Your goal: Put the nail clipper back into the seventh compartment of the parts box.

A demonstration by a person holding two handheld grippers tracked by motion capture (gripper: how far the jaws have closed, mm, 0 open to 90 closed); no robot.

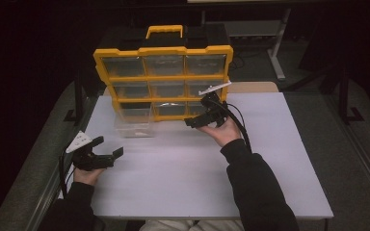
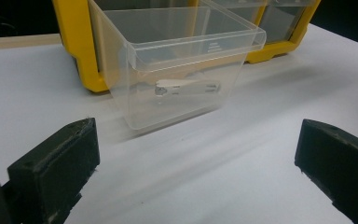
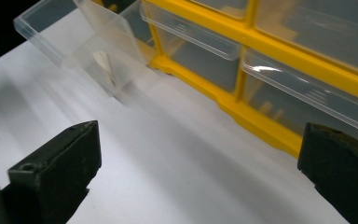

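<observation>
A yellow organiser (image 1: 164, 77) with clear drawers stands at the back of the white table (image 1: 192, 178). Its bottom-left clear drawer (image 1: 134, 121) (image 2: 177, 70) (image 3: 79, 42) is pulled out onto the table, with a small white piece (image 2: 186, 87) (image 3: 103, 65) inside. My left gripper (image 1: 107, 150) (image 2: 196, 177) sits open at the table's left edge, facing that drawer from a short way off. My right gripper (image 1: 198, 115) (image 3: 200, 177) is open too, held just in front of the organiser's bottom row, with nothing between its jaws.
The organiser has a yellow carry handle (image 1: 164, 31) on top. A table leg and frame (image 1: 277, 53) stand behind on the right. The person's sleeves (image 1: 257, 187) come in from the bottom.
</observation>
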